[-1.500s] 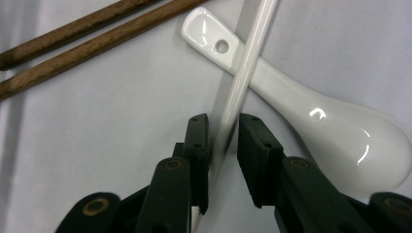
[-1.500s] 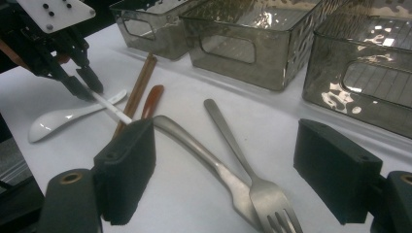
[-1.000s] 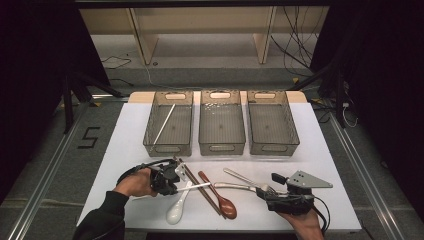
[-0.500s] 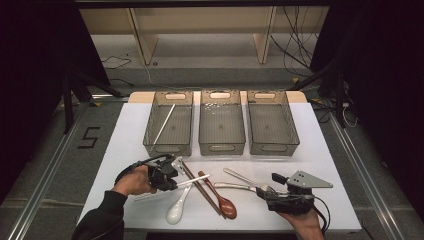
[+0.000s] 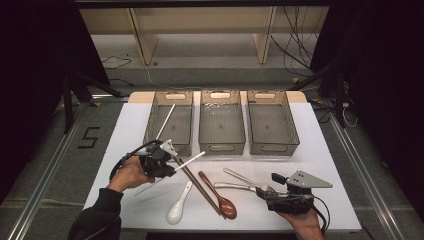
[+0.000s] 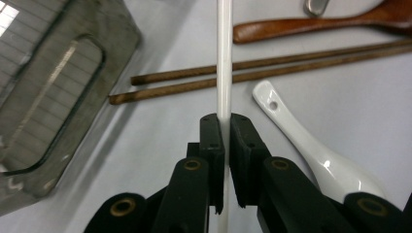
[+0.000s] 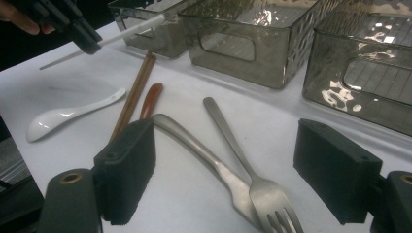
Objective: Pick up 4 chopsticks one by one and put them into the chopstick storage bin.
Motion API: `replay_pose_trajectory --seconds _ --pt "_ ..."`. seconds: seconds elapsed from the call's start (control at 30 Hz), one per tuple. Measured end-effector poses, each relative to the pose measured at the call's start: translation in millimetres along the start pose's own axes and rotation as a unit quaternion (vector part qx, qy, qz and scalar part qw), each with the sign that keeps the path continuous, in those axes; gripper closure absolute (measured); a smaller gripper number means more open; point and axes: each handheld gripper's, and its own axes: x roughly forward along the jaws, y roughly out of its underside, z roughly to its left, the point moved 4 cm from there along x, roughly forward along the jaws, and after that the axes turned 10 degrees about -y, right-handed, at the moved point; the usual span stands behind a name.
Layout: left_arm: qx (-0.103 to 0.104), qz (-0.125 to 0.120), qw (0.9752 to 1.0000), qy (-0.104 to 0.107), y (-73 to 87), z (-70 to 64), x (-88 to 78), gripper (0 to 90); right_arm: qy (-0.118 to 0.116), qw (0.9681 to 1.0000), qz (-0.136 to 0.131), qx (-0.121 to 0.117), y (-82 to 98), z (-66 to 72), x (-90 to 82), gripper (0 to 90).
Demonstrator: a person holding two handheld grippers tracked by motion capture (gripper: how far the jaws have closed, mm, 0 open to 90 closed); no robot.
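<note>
Left gripper [image 6: 223,127] pinched white chopstick [image 6: 224,58] near mid-length, lifted clear of table [image 5: 320,150], tip angled toward bins. Right gripper [image 7: 223,170] spread wide, low over fork [image 7: 265,191] and metal spoon [image 7: 194,145], gripping nothing.

Step judged: sorting cutlery, chopstick in carry. Left bin [image 5: 170,125] already held matching white chopstick [image 5: 166,120]; likely target. Next move called for lift over near rim, then release.

Brown chopsticks [image 5: 200,185], wooden spoon [image 5: 220,197], white spoon [image 5: 179,205] lay below on table. Open room above bins; near wall was only edge to clear.
</note>
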Motion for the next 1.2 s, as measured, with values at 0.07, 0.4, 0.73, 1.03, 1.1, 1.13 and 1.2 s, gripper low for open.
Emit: replay_pose_trajectory --seconds 0.07,0.4,0.73,1.03,1.1,1.13,1.2 --pt "-0.017 -0.009 0.9998 -0.006 -2.3 4.9 -5.1 84.4 0.001 1.0000 0.001 -0.001 0.2 -0.4 0.3 23.9" --pt "-0.092 -0.059 0.9937 -0.026 -13.0 36.8 -25.2 84.4 0.001 1.0000 0.001 0.002 0.6 -1.1 0.5 23.9" --pt "-0.140 -0.092 0.9846 -0.049 -31.5 71.9 -38.9 84.4 0.001 1.0000 0.000 0.001 0.5 -1.3 0.6 23.9" --pt "-0.175 -0.101 0.9770 -0.069 -48.0 100.3 -45.1 84.4 0.000 1.0000 0.000 0.002 0.4 -1.2 0.7 23.9" --pt "-0.182 -0.102 0.9756 -0.069 -50.5 105.4 -44.4 84.4 0.000 1.0000 0.000 0.001 0.4 -1.2 0.6 23.9" --pt "-0.186 -0.104 0.9746 -0.068 -51.5 108.3 -43.9 84.4 0.000 1.0000 0.000 0.001 0.4 -1.3 0.6 23.9" --pt "-0.193 -0.104 0.9731 -0.071 -53.6 113.4 -42.6 84.4 0.000 1.0000 0.000 0.001 0.4 -1.3 0.5 23.9"
